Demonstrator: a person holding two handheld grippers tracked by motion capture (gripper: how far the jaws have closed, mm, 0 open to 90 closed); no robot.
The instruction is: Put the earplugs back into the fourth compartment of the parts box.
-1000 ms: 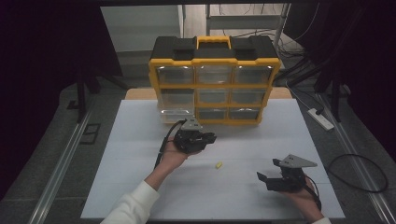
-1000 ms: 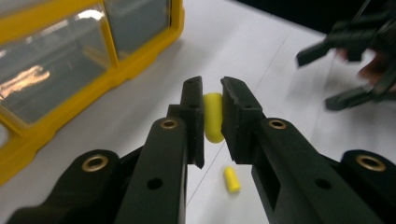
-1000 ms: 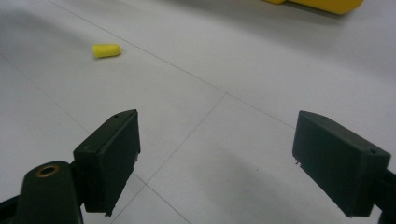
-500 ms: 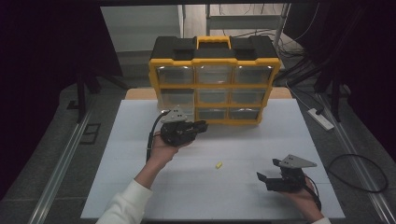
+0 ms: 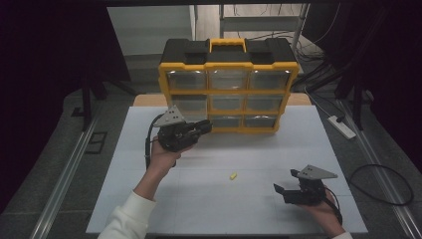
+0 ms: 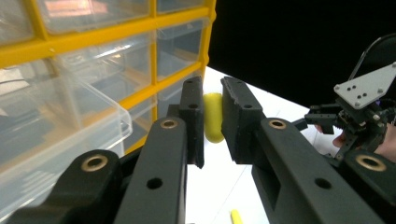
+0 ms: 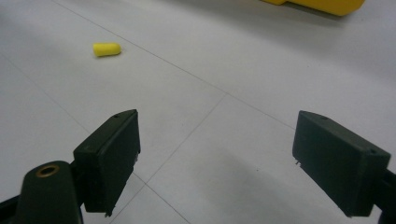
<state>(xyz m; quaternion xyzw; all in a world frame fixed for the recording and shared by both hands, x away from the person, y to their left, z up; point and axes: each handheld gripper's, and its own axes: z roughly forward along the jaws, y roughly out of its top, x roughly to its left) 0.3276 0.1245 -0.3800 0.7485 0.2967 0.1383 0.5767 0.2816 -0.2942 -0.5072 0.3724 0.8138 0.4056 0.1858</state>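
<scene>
Left gripper (image 6: 212,119), centre of its own view, pinches a yellow foam earplug (image 6: 213,116) between its jaws beside the yellow drawer organizer (image 5: 229,84). Right gripper (image 5: 284,191), lower right, rests jaws spread; a second earplug (image 5: 232,176) lies mid-surface.

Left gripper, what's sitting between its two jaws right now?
A yellow earplug, pinched upright between the left gripper's pads, seen in the left gripper view.
</scene>
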